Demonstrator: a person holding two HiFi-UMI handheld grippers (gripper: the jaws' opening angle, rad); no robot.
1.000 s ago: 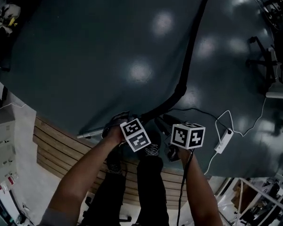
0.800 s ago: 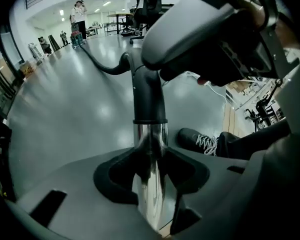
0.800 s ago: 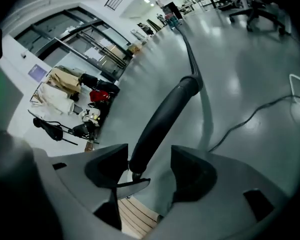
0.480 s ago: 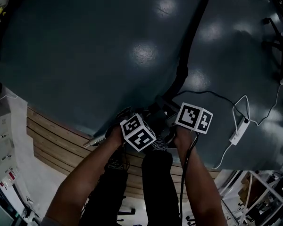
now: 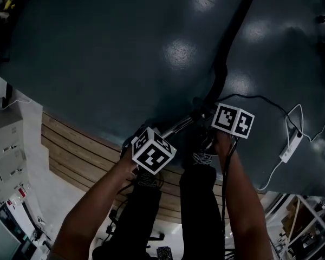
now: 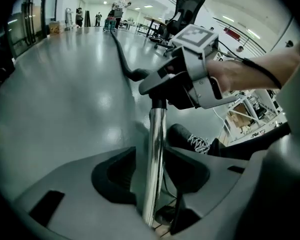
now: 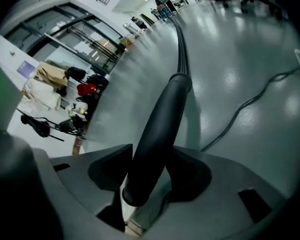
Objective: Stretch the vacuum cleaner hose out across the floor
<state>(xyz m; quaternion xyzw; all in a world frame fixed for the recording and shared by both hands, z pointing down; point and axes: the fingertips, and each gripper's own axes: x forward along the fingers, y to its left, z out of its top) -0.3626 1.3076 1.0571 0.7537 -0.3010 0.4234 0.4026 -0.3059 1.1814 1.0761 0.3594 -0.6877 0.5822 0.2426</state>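
The left gripper (image 6: 151, 180) has its jaws half closed on the chrome wand tube (image 6: 155, 144), pads against either side of the metal. The right gripper (image 7: 149, 180) has the black curved handle (image 7: 162, 114) between its jaws, which have just been closing a little onto it. Taking the two rigid parts at the near end rather than the soft vacuum cleaner hose (image 5: 236, 28) looks deliberate. One grip steadies the tube and the other carries the handle, so a pull goes straight down the line instead of kinking it. In the head view both grippers sit low and centre, above the person's shoes (image 6: 191, 140) at the edge of a wooden step (image 5: 81, 156). From the handle the hose climbs to the upper right of the frame over the grey floor (image 5: 97, 64). In the right gripper view it runs nearly straight to the top centre, with only a slight bend near the handle, so most of the stretching seems done. A white power strip (image 5: 288, 150) and its cable lie at the right, well apart from the hose.
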